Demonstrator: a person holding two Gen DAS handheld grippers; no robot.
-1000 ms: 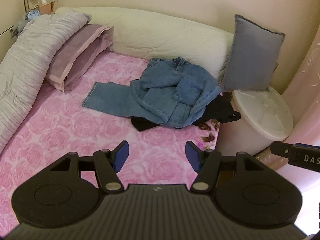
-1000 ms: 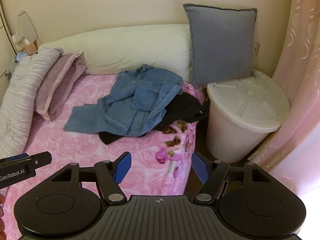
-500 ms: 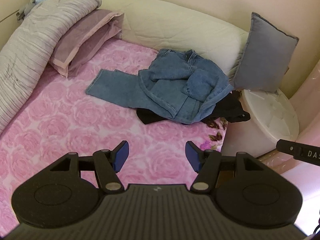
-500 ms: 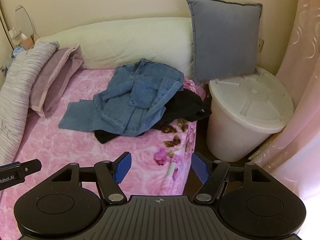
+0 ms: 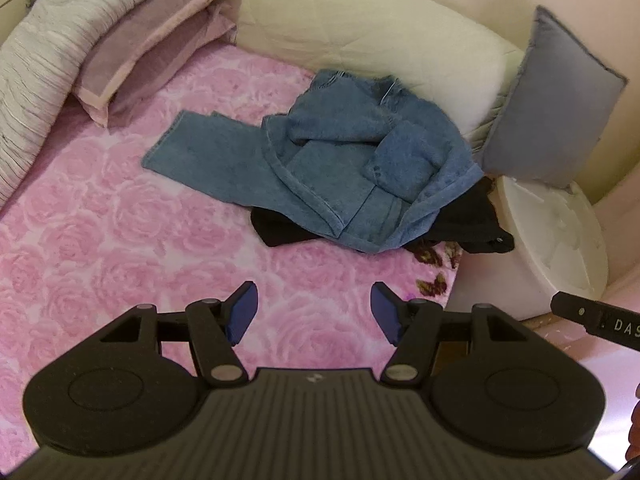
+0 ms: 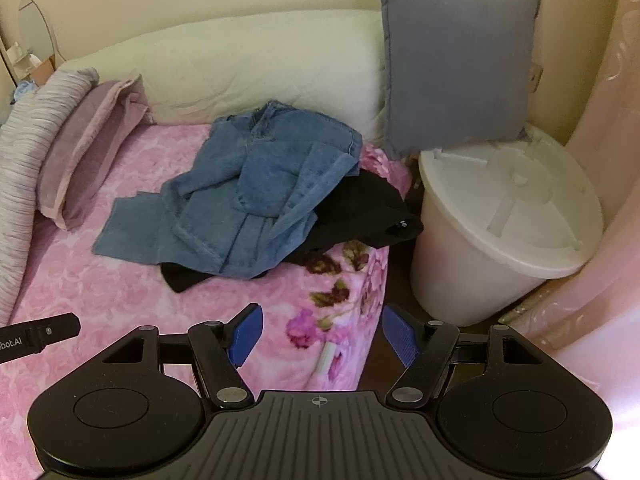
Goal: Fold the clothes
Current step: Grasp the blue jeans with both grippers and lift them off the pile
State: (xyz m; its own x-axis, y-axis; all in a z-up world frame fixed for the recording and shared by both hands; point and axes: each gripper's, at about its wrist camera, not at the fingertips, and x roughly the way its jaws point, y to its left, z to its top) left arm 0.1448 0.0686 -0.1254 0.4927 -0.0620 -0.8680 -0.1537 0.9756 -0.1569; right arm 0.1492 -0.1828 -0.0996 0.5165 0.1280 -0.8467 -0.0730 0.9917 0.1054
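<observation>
Crumpled blue denim jeans (image 5: 344, 172) lie on the pink rose-print bed (image 5: 100, 240), heaped over a black garment (image 5: 468, 220) near the bed's right edge, beside a white lidded plastic bin (image 6: 504, 216). One denim leg runs out flat to the left; long axis roughly left-right across both views. Pile sits ahead of both tongs, well apart from each. Left tongs (image 5: 314, 314) released, empty, over bare bedding, pile ahead and slightly right. Right tongs (image 6: 320, 338) released, empty, at the bed's edge, pile ahead-left. Left looks better placed for the flat leg, right for the bunched waist end.
</observation>
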